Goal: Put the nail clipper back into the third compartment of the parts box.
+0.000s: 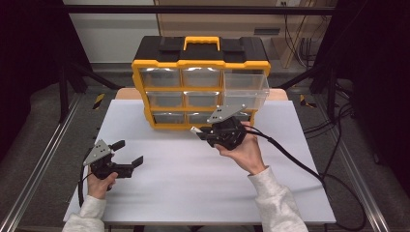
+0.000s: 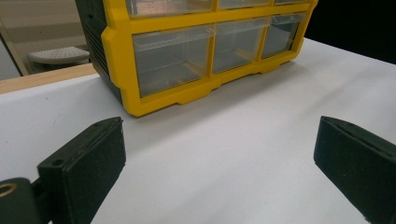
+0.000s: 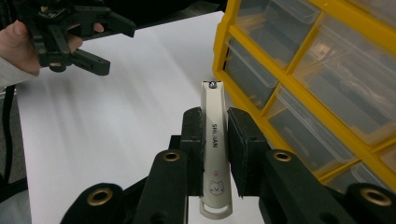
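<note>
Pinching a white nail clipper across its flat sides, near the middle of its length, with the right gripper pressed together on it, just in front of the yellow drawer organizer. Looks light, stiff and smooth, probably metal under a glossy cover, so likely slippery and easy to rotate between the pads. Better held at the middle, as now, not at the thin cutting tip pointing away. Hanging above the white table, near the pulled-out clear drawer at the upper right of the organizer. Resting well apart, the left gripper with jaws spread and nothing between them.
</note>
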`<control>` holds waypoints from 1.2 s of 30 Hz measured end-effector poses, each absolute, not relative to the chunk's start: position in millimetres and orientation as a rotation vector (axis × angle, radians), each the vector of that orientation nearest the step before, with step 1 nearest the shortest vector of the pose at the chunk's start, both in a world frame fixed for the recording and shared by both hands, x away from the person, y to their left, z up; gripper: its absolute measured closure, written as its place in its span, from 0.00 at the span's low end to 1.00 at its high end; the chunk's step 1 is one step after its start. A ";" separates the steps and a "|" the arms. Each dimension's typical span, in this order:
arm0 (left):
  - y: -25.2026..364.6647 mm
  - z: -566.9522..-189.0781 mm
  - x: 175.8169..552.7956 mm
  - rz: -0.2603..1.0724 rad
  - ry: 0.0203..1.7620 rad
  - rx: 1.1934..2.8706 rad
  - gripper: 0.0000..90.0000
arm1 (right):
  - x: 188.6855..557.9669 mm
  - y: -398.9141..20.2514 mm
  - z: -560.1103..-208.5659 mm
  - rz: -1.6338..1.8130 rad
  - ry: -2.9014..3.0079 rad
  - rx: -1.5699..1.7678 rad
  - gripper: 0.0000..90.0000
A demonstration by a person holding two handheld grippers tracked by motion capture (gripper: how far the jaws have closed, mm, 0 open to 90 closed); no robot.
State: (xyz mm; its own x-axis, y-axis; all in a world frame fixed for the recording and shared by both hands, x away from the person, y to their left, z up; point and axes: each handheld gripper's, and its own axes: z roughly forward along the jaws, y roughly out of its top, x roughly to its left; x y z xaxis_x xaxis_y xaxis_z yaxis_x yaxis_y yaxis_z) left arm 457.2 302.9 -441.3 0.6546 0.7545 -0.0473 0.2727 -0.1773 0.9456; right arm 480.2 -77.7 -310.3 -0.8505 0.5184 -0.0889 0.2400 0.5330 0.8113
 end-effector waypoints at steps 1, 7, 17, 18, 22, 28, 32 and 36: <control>302.9 -441.3 457.2 0.533 0.833 1.746 0.02 | 480.2 -78.9 -309.0 1.229 2.449 0.630 0.86; 302.7 -441.4 457.2 0.533 0.834 1.744 0.02 | 480.2 -86.9 -300.3 1.229 2.431 0.646 0.86; 302.6 -441.8 457.5 0.532 0.835 1.748 0.02 | 479.9 -97.6 -289.4 1.215 2.411 0.661 0.86; 302.6 -441.8 457.5 0.533 0.835 1.748 0.02 | 480.0 -98.4 -288.6 1.214 2.410 0.659 0.86; 302.8 -441.8 457.6 0.533 0.836 1.748 0.02 | 479.5 -102.4 -283.1 1.217 2.397 0.663 0.86; 302.9 -441.8 457.6 0.533 0.836 1.747 0.02 | 477.8 -107.2 -271.9 1.212 2.378 0.658 0.86; 302.9 -441.8 457.6 0.533 0.837 1.747 0.02 | 476.6 -110.3 -264.5 1.210 2.364 0.658 0.86; 302.9 -441.9 457.7 0.533 0.838 1.747 0.02 | 475.5 -113.3 -258.2 1.208 2.354 0.659 0.86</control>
State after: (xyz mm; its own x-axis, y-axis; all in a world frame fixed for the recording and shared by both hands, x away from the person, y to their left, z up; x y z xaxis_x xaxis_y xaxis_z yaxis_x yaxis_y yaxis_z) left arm 457.7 302.9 -441.9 0.6522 0.7564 -0.0490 0.2763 -0.1770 0.9446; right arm 475.5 -113.3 -258.2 -0.8034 0.5782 -0.1426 0.2211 0.5120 0.8300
